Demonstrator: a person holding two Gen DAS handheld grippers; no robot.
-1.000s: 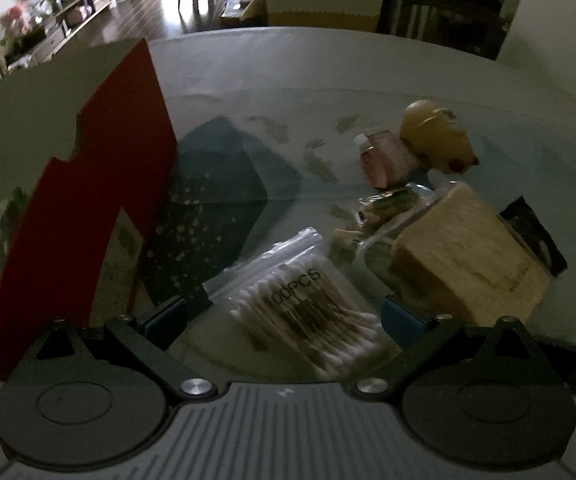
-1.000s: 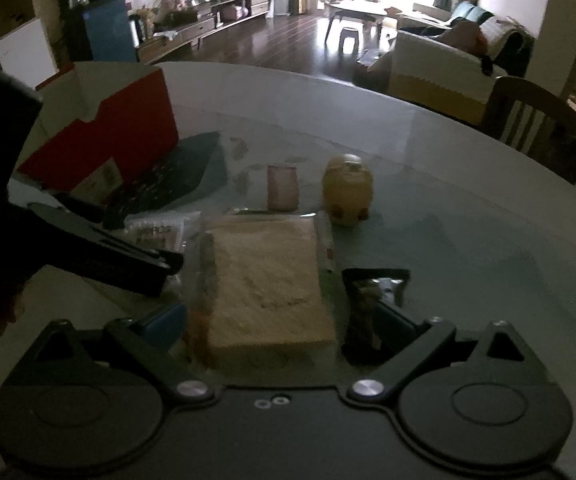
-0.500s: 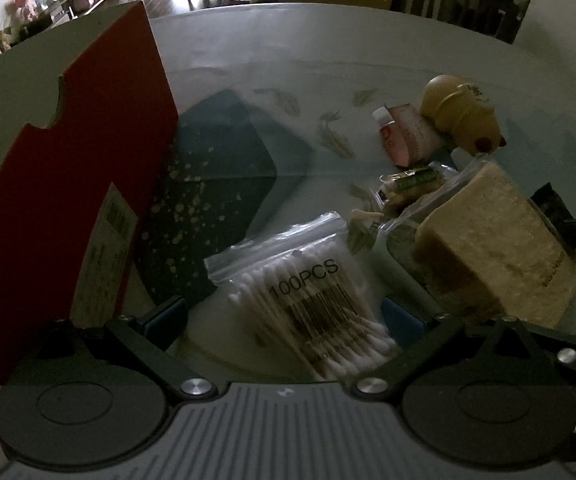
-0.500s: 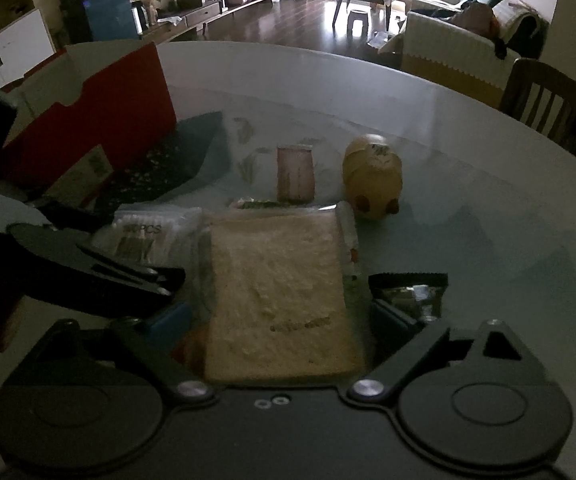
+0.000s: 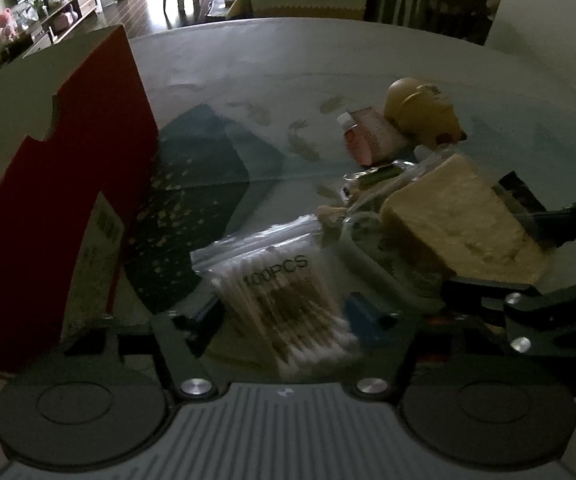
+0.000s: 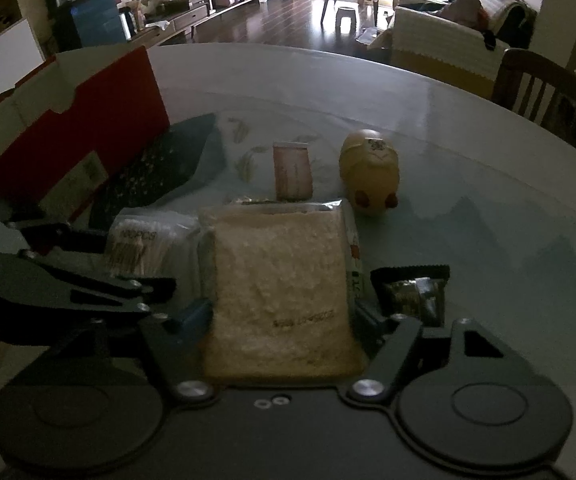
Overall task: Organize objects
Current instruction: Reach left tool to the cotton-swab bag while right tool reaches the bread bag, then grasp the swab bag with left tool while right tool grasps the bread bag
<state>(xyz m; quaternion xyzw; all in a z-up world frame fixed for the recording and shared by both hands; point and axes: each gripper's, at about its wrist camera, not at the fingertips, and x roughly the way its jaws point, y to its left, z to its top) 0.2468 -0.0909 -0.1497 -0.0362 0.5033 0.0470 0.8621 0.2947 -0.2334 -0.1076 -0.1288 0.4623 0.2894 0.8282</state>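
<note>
Between the spread fingers of the left tool (image 5: 283, 312), a bag of cotton swabs (image 5: 279, 288) is seen lying on the tabletop (image 5: 328, 64), ungripped, with a red box (image 5: 67, 200) standing at the left edge. Through the right wrist camera, the right tool (image 6: 283, 312) is shown open around a wrapped bread slice (image 6: 283, 284); a black packet (image 6: 412, 288) lies just beside it.

Both tools gape wide, left tool (image 5: 283, 312) beside right tool (image 6: 283, 316) (low, level).
</note>
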